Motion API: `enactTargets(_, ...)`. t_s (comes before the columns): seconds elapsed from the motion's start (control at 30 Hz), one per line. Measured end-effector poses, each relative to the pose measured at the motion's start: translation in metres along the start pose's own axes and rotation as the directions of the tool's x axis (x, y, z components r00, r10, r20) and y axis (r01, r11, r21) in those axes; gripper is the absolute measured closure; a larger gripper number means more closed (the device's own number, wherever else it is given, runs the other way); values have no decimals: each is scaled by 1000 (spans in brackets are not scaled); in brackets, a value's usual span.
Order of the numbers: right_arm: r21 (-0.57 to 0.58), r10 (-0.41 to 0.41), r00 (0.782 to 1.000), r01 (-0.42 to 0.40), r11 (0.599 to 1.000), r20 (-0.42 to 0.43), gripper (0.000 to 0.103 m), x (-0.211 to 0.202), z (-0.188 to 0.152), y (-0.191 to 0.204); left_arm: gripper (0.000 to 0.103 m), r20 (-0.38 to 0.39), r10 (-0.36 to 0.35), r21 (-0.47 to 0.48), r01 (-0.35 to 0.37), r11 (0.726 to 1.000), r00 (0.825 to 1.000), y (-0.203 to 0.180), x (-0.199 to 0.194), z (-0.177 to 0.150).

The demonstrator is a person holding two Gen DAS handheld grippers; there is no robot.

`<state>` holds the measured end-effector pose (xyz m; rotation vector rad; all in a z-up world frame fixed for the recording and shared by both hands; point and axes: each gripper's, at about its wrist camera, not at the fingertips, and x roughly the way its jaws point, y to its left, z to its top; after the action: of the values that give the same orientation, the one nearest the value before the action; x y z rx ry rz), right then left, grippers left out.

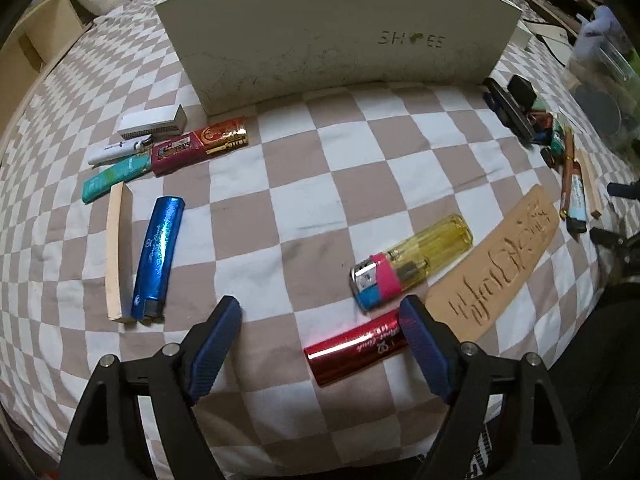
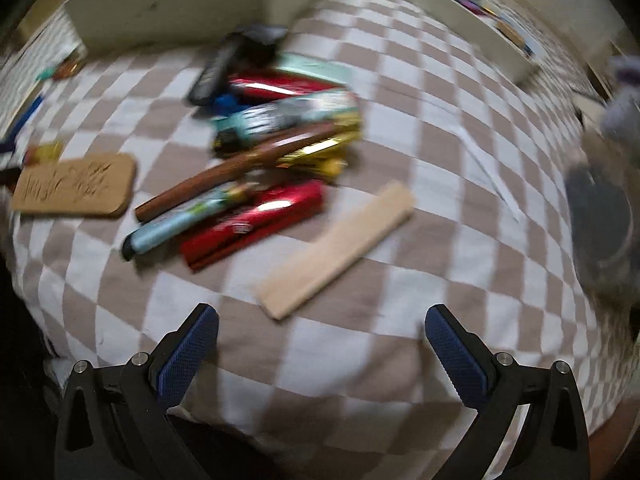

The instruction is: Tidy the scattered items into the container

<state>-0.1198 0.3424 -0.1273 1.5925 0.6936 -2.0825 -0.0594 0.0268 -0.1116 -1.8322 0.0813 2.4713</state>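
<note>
Red lighter [image 1: 356, 354] lies loose between the left gripper's [image 1: 320, 316] spread fingers; right gripper [image 2: 320, 320] gapes empty.

White box [image 1: 320, 40] front: "SH ES", dark mark between. Other lettering on scattered items unreadable.

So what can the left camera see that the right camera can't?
Only the left view shows the blue lighter, the yellow lighter and the word SHOES on the white box. Only the right view shows the brown stick across the pile and a pale wooden strip close up. Both show the carved wooden plaque and checkered cloth.
</note>
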Motion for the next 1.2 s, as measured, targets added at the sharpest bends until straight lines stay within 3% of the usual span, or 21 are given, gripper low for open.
enactTargets(0.27,101,41,999,-40,994,-5,0,8,5,-21,14,-25,13,1,-13,1000,1000,-1,19,15)
enactTargets(0.53,210,-9,1000,11,978,-10,0,4,-16,-67,9,-2,16,-38,-16,999,1000,-1,29,32)
enactTargets(0.8,384,-66,998,63,921,-6,0,8,-32,-115,6,37,5,-98,-2,995,999,3,35,44)
enactTargets(0.97,490,-126,992,112,865,-5,0,4,-42,-141,6,40,27,-128,-22,992,999,15,35,47)
enactTargets(1.2,429,-35,993,-18,903,116,0,-5,-33,-116,6,34,80,-231,-70,970,996,44,34,49)
